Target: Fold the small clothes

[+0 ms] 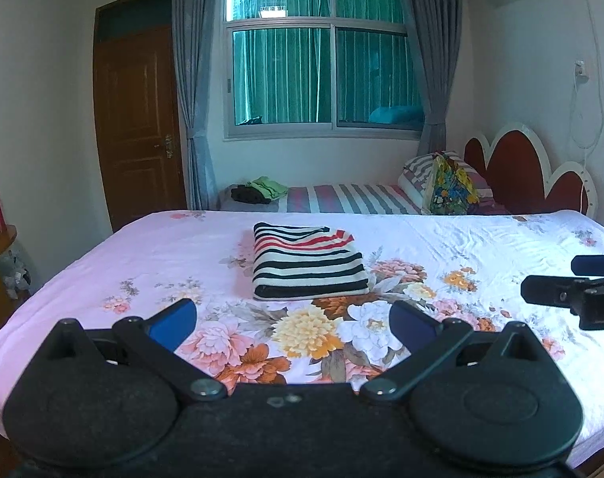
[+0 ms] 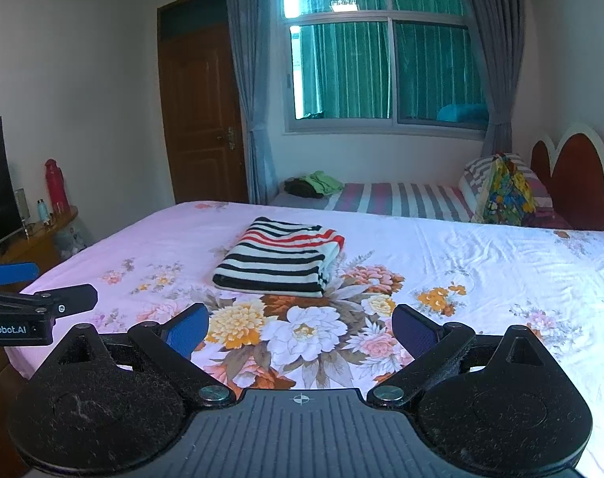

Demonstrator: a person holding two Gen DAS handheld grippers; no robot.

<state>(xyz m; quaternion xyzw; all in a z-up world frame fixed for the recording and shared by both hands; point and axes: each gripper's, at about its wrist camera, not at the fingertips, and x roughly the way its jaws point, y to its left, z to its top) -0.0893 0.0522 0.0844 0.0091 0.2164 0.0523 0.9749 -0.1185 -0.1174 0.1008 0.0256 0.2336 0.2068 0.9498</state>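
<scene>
Striped knit, already folded — the striped garment point(image 1: 307, 263) lies mid-bed on the floral sheet point(image 1: 481, 247).
We hold the left gripper point(image 1: 292, 324) and right gripper point(image 2: 300, 328) short of it, jaws spread wide, empty — soft, light cloth; we judge its near edge the best hold.

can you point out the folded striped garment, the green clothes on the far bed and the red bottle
folded striped garment point(image 1: 307, 265), left wrist view, middle of its top face
green clothes point(image 1: 268, 188), left wrist view, centre of the pile
red bottle point(image 2: 56, 185), right wrist view, mid body
</scene>
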